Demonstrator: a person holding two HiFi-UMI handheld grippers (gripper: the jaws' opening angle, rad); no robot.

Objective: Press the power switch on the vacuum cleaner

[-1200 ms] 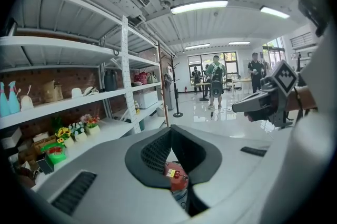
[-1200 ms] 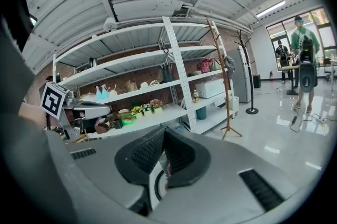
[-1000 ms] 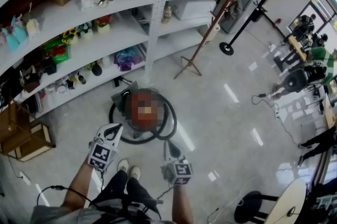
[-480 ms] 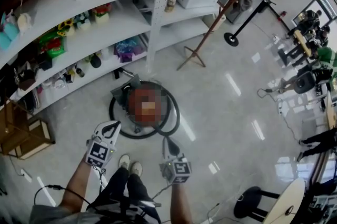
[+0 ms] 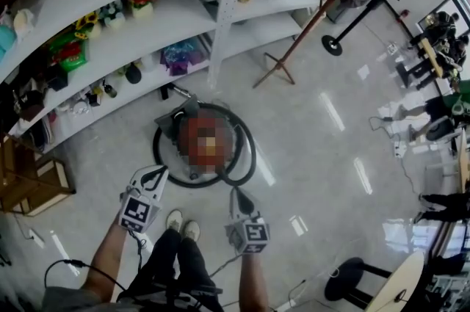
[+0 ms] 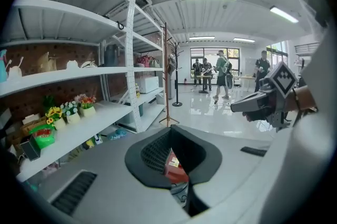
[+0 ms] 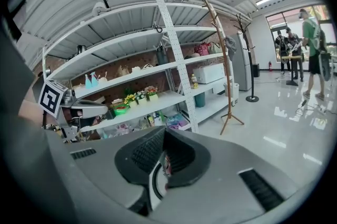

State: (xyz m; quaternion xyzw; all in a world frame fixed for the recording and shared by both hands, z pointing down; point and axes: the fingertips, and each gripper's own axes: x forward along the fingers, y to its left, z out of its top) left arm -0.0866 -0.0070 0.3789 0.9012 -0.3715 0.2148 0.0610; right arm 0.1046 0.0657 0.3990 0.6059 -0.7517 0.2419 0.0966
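Both your left gripper point(image 5: 155, 172) and right gripper point(image 5: 237, 194) are pinched shut, empty, near the round red canister vacuum cleaner point(image 5: 203, 115) on the floor point(image 5: 308, 156) (looks hefty, rigid plastic), so poke its switch, don't grab.

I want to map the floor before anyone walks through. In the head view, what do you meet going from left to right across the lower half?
wooden crate → left gripper → right gripper → black stool
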